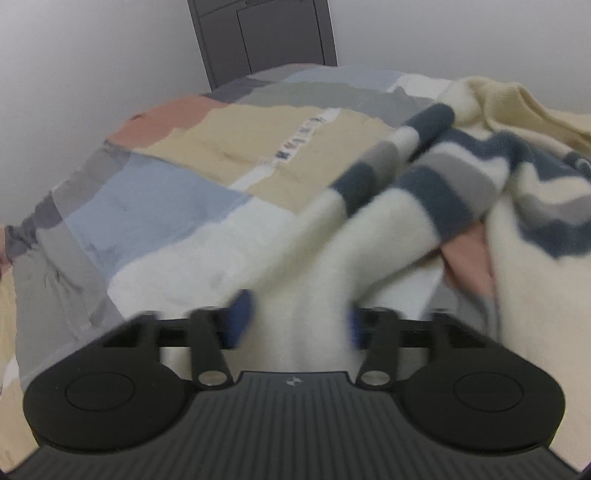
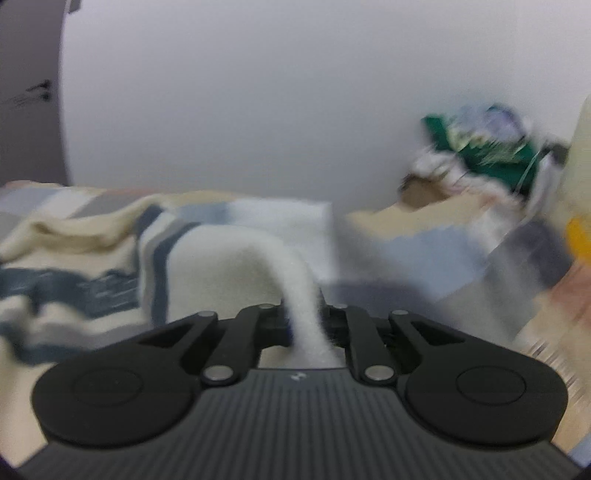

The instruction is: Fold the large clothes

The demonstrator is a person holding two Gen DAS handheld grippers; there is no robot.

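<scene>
Sweater (image 1: pixel 424 206) lies on the bedspread (image 1: pixel 155 199), right of the left gripper (image 1: pixel 295 325). Door (image 1: pixel 262 33) stands behind the bed. Cluttered items (image 2: pixel 484 155) sit right of the right gripper (image 2: pixel 306 325).

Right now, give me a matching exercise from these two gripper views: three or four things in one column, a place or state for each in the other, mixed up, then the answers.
Things
1. left gripper
2. striped sweater
3. patchwork bedspread
4. green item

Places or states
A. lies flat over the bed, under the garment
B. bunched up, cream with navy and grey bands
C. blurred, by the wall at the far right
D. clamped on a fold of cream fabric

Pairs: 1-D, 2-B, 3-A, 4-C

The right gripper is likewise shut on the sweater's fabric.
</scene>
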